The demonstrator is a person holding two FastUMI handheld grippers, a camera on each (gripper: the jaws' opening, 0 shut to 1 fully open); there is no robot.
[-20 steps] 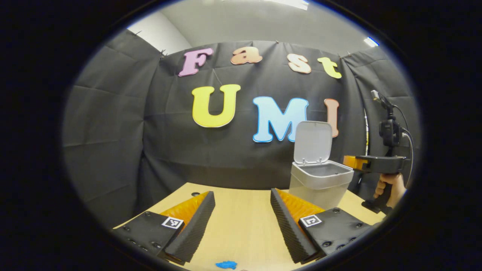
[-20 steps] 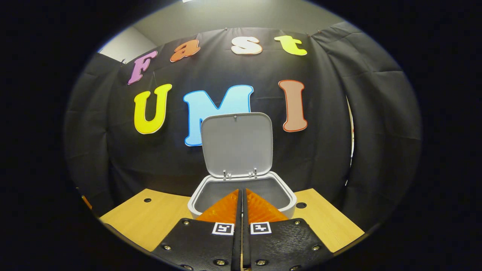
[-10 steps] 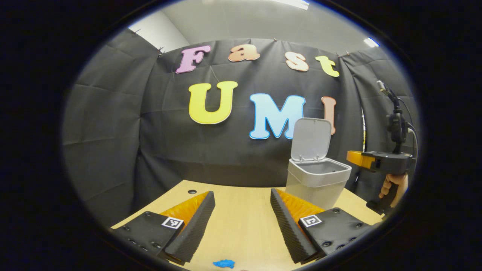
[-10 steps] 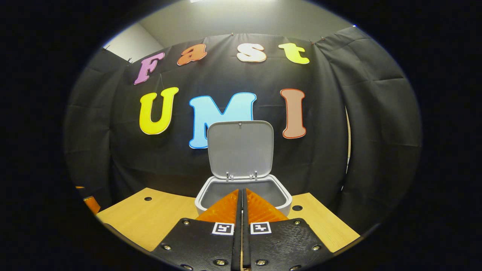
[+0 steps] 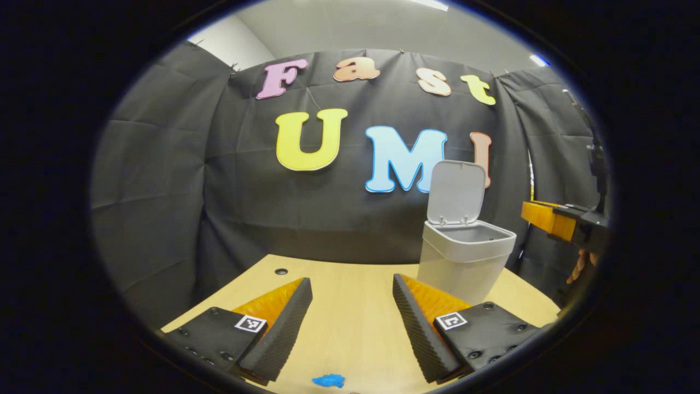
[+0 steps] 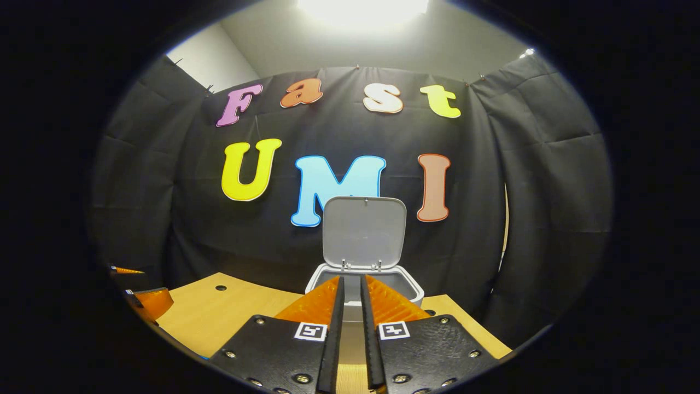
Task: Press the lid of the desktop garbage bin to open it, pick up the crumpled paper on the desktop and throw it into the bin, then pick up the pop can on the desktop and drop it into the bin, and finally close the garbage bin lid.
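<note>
Pulled back from the garbage bin in the right gripper view, right gripper parted by a thin gap, lid upright. In the left gripper view, left gripper spread wide over the desktop, bin near its far right corner. Risked knocking the lid shut on a careless swing.

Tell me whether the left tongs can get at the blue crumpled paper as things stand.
Probably yes. The left tongs are open, nothing held, and the blue crumpled paper lies on bare table just below them, nothing between; they would need to dip down.
</note>
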